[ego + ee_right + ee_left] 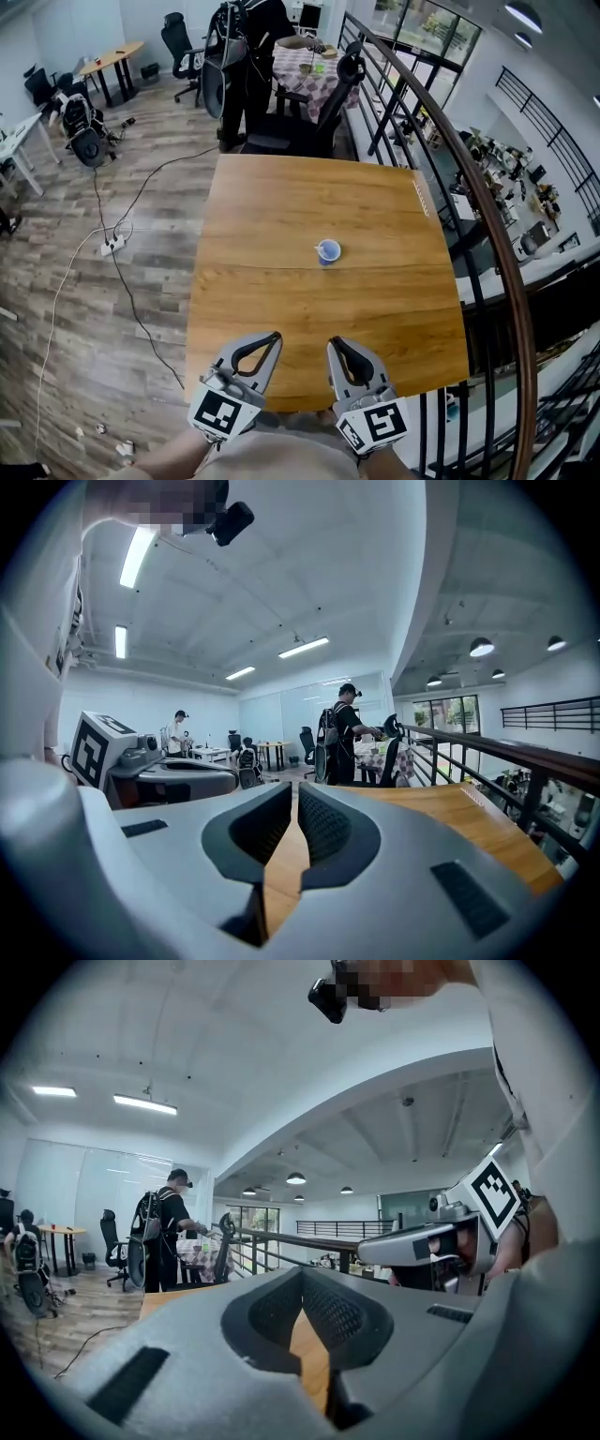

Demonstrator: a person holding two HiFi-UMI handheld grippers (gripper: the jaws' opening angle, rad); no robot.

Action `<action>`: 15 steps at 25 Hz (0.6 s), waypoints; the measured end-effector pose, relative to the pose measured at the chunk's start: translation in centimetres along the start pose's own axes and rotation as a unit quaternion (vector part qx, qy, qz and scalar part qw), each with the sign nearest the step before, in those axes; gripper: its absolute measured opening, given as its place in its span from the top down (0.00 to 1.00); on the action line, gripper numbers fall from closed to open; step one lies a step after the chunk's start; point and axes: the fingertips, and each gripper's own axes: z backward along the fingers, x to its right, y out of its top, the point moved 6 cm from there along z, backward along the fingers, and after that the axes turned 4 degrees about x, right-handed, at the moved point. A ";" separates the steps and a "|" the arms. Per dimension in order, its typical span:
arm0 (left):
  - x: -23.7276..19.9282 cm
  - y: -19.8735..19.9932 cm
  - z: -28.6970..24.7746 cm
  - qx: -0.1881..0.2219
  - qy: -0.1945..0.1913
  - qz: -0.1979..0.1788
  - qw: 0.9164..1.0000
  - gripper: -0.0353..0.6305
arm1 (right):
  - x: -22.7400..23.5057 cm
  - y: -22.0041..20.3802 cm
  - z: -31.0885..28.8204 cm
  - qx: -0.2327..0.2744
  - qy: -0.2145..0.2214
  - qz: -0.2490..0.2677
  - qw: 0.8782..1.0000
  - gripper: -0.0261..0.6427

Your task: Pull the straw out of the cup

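Both grippers closed and empty at the near table edge; cup with straw stands well apart from them.

Left gripper [265, 343] and right gripper [339, 349] are side by side over the near edge of the wooden table [272, 216], both pointing toward the far side. In each gripper view the jaws are together with only tabletop showing behind them and nothing between the pads. The small blue cup [329, 251] stands upright right of the table's centre, far from both grippers and slightly nearer the right one's line. A short pale straw [320, 248] shows at the cup's left rim. Dark railing [487, 216] runs along the table's right side. A person [251, 56] stands beyond the far edge.
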 end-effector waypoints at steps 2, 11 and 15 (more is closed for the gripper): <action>0.1 0.3 -0.2 0.000 0.009 -0.001 1.000 0.92 | 0.3 0.2 0.1 0.003 0.007 0.000 1.000 0.91; 1.8 0.4 -1.6 -0.007 0.043 -0.002 0.999 0.92 | 2.8 -0.6 0.8 -0.003 0.034 -0.004 0.999 0.91; 2.0 0.3 -2.2 -0.006 0.050 -0.004 0.999 0.92 | 3.5 -0.8 0.8 -0.007 0.035 0.003 0.999 0.91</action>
